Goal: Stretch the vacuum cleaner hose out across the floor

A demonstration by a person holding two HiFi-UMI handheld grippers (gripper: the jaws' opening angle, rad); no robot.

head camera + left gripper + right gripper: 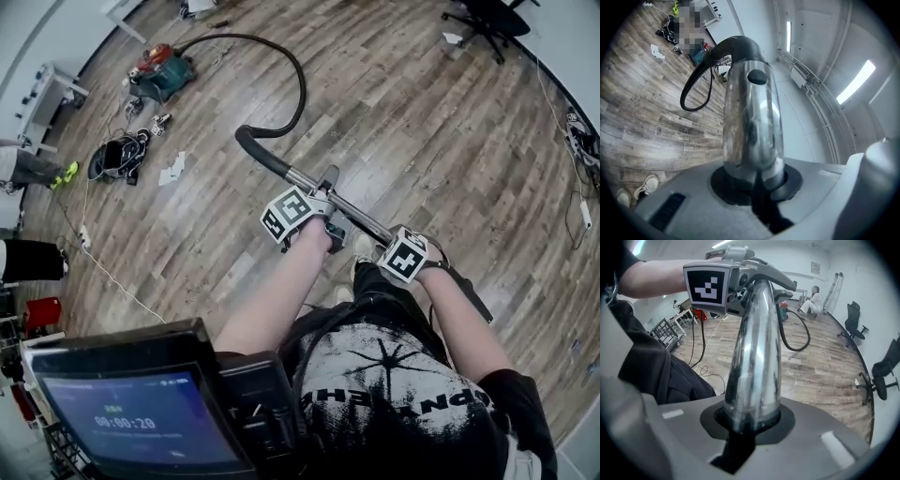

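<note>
The only legible writing is a timer, 00:00:20, on the blue screen (141, 422) at the near left. The pale lettering on the person's black shirt (403, 394) cannot be read, and the gripper cubes carry only black-and-white square markers. The left gripper (754, 185) and the right gripper (750, 420) are each clamped on the chrome wand (361, 217), left farther along it, right nearer the person. From the wand's black far end the black hose (298, 84) arcs away and back left to the teal and red vacuum cleaner (161, 73) at the far left. The wooden floor (422, 122) lies open to the right and ahead. A black pile of gear (117, 157) and paper scraps (172, 171) crowd the left, and an office chair (487, 19) stands far right.
</note>
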